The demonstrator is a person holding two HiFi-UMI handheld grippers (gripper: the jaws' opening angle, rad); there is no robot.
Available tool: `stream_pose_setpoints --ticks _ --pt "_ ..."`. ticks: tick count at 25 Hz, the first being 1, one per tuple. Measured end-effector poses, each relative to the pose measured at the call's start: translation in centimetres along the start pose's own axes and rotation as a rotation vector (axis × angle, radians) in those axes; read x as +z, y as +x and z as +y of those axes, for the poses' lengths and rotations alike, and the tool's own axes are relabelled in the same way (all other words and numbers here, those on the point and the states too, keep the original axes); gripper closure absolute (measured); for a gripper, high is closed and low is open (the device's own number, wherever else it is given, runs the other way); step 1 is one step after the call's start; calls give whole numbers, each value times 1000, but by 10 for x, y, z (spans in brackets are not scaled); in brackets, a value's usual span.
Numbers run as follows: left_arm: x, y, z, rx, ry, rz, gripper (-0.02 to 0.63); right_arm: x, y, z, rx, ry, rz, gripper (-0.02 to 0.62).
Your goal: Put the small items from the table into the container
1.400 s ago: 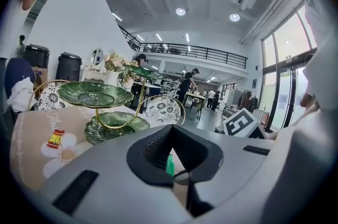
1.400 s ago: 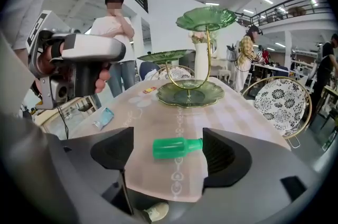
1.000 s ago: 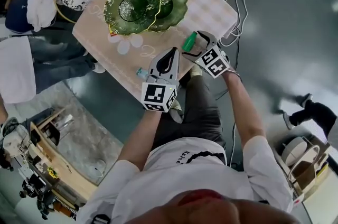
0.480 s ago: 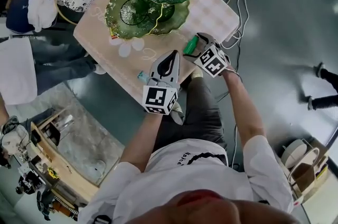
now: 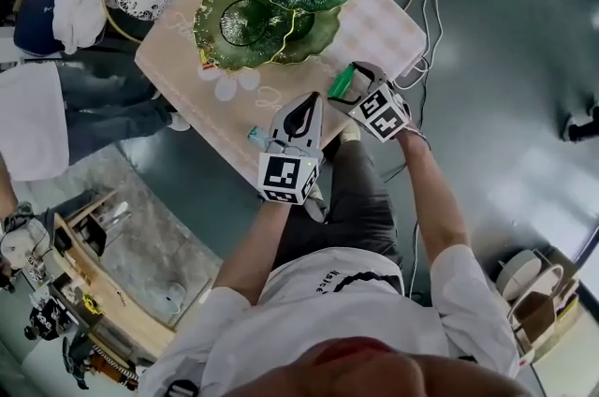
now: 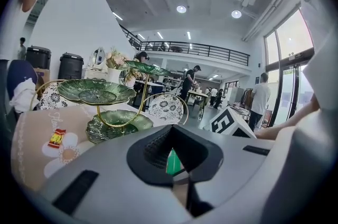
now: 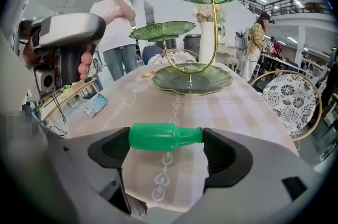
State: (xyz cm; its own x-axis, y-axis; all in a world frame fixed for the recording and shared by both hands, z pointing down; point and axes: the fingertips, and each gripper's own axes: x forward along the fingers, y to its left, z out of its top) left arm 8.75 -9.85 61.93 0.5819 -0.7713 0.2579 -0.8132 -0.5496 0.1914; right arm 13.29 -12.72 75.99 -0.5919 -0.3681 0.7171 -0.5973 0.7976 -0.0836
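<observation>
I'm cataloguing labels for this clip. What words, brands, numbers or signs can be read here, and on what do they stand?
Nothing is legible enough to quote.
Shirt print: dark letters, too blurred to read.
Red wrapper: yellow print, too small to read.
Marker cubes: black-and-white square patterns, no words.
Green bottle: no label visible.

Table [image 5: 374,22] w/ tiered stand [image 5: 301,32], candy [image 5: 204,63], packet [image 5: 255,136]
</observation>
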Motion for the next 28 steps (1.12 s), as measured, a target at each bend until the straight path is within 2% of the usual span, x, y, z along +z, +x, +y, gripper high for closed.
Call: stream_pose_setpoints --ticks 12,28 --pt "47 -21 -20 -24 -8 -8 600 57 -71 21 -37 23 -83 143" --pt "163 -47 -45 -47 41 -85 600 142 -175 32 -114 13 -171 143"
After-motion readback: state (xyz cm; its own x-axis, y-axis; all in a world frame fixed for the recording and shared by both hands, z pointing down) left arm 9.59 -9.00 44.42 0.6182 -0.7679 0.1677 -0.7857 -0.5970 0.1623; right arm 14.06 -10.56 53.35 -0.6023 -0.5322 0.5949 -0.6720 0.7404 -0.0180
